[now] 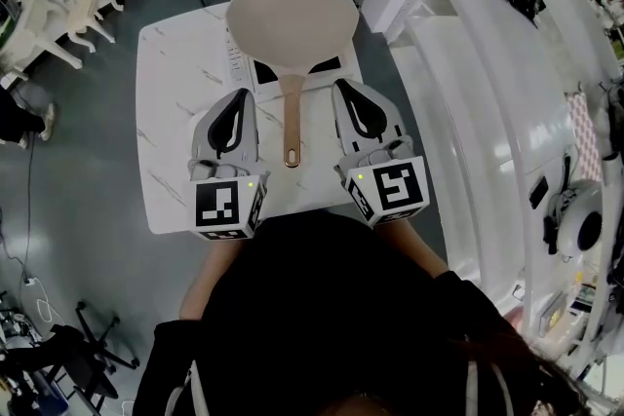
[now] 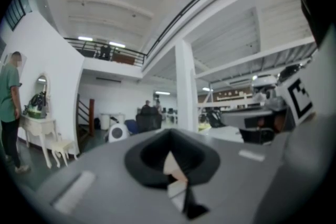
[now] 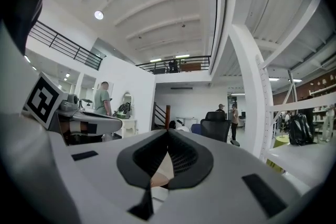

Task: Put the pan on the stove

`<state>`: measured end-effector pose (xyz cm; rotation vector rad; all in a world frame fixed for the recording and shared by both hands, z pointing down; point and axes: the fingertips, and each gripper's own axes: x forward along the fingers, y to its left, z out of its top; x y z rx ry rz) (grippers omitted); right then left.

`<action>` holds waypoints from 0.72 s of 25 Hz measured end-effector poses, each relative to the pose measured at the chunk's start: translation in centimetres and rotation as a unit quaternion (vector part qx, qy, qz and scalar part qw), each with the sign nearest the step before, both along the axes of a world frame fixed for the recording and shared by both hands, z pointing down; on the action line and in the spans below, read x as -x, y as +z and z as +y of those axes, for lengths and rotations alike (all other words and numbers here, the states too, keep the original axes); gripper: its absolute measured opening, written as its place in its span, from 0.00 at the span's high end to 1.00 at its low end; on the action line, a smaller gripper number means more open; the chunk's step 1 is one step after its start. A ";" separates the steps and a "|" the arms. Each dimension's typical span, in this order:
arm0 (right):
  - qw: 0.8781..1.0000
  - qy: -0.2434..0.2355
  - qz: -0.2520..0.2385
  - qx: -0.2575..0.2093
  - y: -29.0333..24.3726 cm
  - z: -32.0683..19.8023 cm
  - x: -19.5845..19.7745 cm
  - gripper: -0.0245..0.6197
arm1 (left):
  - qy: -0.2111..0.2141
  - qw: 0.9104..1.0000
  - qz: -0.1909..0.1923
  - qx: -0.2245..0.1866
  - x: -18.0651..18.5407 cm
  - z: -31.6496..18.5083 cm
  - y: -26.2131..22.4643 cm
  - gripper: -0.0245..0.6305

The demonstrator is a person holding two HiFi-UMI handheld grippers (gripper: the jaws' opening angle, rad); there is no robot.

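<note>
Pan point(image 1: 291, 19) sits on the black stove point(image 1: 327, 66) at the far side of the bench point(image 1: 175, 112), handle point(image 1: 292, 127) pointing back at me. Left gripper point(image 1: 241, 97) and right gripper point(image 1: 343, 88) are both closed and empty, flanking the handle. Risk: either one nudging the handle could swing the pan off the stove.

Pan point(image 1: 292, 19): matt beige inside; handle point(image 1: 292, 127) looks wooden. Table point(image 1: 175, 93): smooth white marble-look top. Left gripper point(image 1: 237, 96) and right gripper point(image 1: 342, 88): matt grey plastic shells.
</note>
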<state>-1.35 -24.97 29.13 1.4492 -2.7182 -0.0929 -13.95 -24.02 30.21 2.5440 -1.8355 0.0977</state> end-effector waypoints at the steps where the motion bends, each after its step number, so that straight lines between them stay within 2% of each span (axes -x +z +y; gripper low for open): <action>1: 1.000 0.000 0.000 0.001 0.1 0.0 0.0 0.93 | -0.001 1.000 -0.001 0.000 0.0 0.0 0.1 0.95; 18: 1.000 0.000 0.005 0.011 1.0 -0.7 -0.2 0.93 | 0.003 1.000 -0.001 0.017 -0.6 -0.2 1.2 0.95</action>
